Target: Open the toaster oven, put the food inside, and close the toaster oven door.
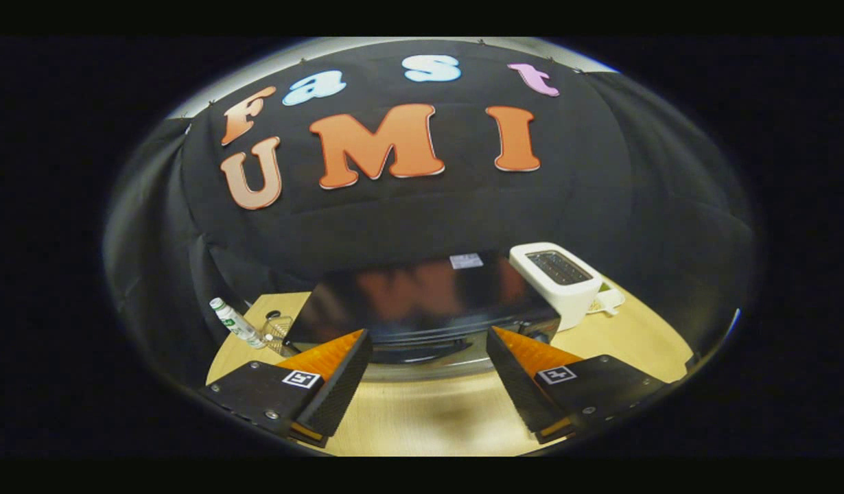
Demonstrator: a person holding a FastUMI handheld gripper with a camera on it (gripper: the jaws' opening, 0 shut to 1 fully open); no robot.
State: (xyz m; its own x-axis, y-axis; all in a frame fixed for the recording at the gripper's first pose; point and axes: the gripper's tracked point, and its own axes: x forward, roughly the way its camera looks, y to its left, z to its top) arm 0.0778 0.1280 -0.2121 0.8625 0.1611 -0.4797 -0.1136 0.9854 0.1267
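A black toaster oven (422,295) stands on the wooden table (429,418) just ahead of my fingers, its glossy top facing me. Its door handle (422,353) runs across the front between the fingertips. My gripper (429,357) is open, the two black-and-orange fingers (336,374) spread wide at either side of the handle, nothing between them. I cannot tell whether the door is open or shut. The food is hidden from me.
A white pop-up toaster (559,281) stands right of the oven, with a white plug or cord piece (608,300) behind it. A small white bottle (235,322) lies left of the oven beside a clear container (276,326). Bare tabletop lies under the fingers.
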